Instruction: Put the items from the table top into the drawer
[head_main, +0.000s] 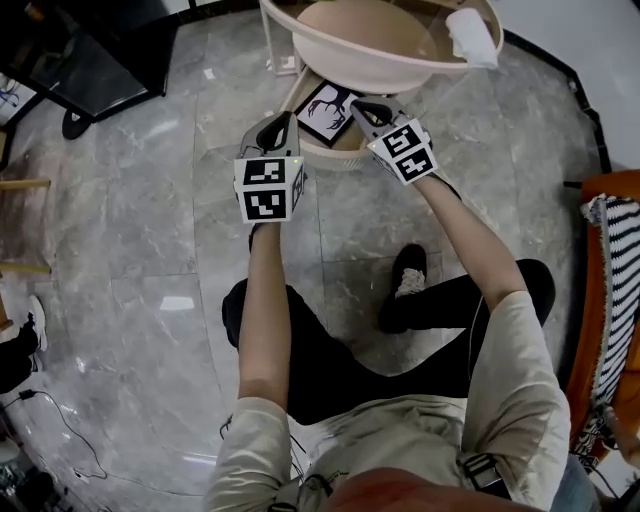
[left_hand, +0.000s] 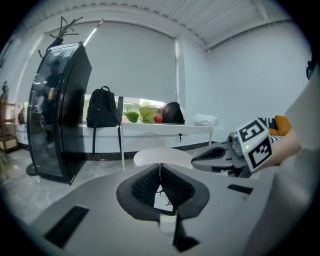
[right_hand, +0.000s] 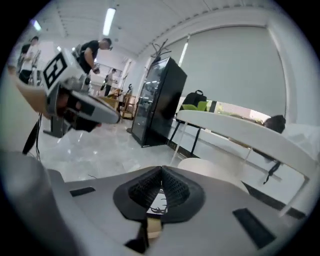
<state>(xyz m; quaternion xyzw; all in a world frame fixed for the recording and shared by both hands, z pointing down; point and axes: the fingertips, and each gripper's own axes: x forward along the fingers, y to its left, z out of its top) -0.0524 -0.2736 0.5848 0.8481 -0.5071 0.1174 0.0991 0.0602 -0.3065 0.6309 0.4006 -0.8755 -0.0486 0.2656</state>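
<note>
Nearest me, my left gripper (head_main: 281, 124) has its ribbed black rubber fingers (left_hand: 144, 188) pressed together with nothing between them. My right gripper (head_main: 366, 108) matches, its fingers (right_hand: 176, 193) closed tight and empty. Just past their tips, the beige drawer (head_main: 333, 152) holds a flat square card (head_main: 328, 108) with a black ink drawing. Beyond it, the smooth round tabletop (head_main: 370, 30) carries a crumpled white cloth (head_main: 472, 37) at its right rim.
</note>
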